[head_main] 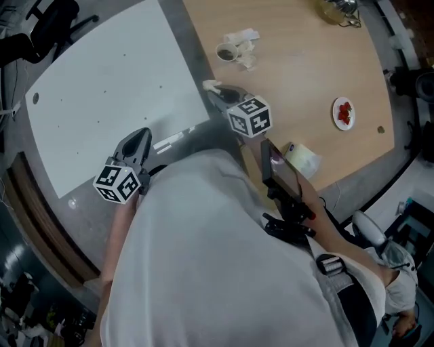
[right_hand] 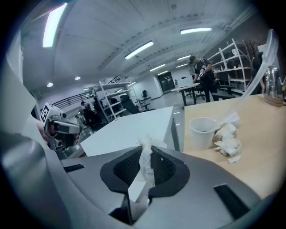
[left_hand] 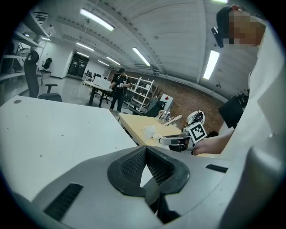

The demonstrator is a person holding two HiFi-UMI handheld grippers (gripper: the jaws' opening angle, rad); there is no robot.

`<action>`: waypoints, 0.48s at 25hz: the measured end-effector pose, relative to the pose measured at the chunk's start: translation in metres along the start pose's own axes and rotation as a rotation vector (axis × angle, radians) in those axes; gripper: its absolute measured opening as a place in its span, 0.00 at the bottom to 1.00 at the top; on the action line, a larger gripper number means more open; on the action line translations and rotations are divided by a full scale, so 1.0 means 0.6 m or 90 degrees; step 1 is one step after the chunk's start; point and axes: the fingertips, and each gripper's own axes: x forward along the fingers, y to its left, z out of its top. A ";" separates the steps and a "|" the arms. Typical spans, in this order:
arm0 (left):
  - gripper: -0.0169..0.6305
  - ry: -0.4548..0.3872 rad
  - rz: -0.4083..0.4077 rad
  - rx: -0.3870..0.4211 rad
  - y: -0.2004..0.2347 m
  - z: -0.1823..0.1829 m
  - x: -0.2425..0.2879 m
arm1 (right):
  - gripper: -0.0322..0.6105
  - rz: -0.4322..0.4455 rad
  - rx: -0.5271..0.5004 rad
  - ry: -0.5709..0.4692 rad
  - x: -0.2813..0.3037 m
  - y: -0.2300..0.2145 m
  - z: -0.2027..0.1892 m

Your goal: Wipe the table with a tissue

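A scrap of white tissue [right_hand: 144,172] is pinched in my right gripper [right_hand: 147,151], which is shut on it. In the head view the right gripper [head_main: 214,92] hovers over the gap between the white table [head_main: 108,88] and the wooden table [head_main: 291,74], with the tissue [head_main: 211,85] sticking out of its tip. My left gripper [head_main: 142,134] hangs near the white table's front edge, apart from the right one. The left gripper [left_hand: 145,150] has its pads touching at the tips and nothing between them.
On the wooden table stand a paper cup [head_main: 226,51] with crumpled tissues [head_main: 244,47] beside it, a small plate of red fruit [head_main: 344,112], a tissue roll [head_main: 303,160] and a kettle [head_main: 339,8]. A phone on a mount [head_main: 281,173] sits at my chest. People stand far off.
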 end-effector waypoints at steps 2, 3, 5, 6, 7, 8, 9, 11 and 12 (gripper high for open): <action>0.04 0.001 0.014 -0.011 0.005 -0.011 -0.012 | 0.15 0.020 -0.013 0.007 0.013 0.019 0.002; 0.04 0.000 0.022 -0.016 0.009 -0.014 -0.019 | 0.15 0.029 -0.020 0.010 0.021 0.027 0.004; 0.04 -0.005 0.039 -0.028 0.014 -0.021 -0.035 | 0.15 0.051 -0.039 0.014 0.037 0.046 0.009; 0.04 -0.008 0.050 -0.033 0.017 -0.024 -0.045 | 0.15 0.065 -0.048 0.014 0.045 0.056 0.012; 0.04 -0.010 0.061 -0.037 0.020 -0.028 -0.053 | 0.15 0.079 -0.055 0.015 0.052 0.065 0.015; 0.04 -0.012 0.070 -0.041 0.022 -0.033 -0.060 | 0.15 0.089 -0.060 0.014 0.057 0.072 0.016; 0.04 -0.013 0.076 -0.044 0.024 -0.039 -0.065 | 0.15 0.095 -0.064 0.015 0.059 0.077 0.015; 0.04 -0.015 0.082 -0.054 0.029 -0.052 -0.073 | 0.15 0.099 -0.069 0.020 0.060 0.086 0.010; 0.04 -0.016 0.085 -0.060 0.032 -0.058 -0.078 | 0.15 0.100 -0.072 0.024 0.062 0.092 0.007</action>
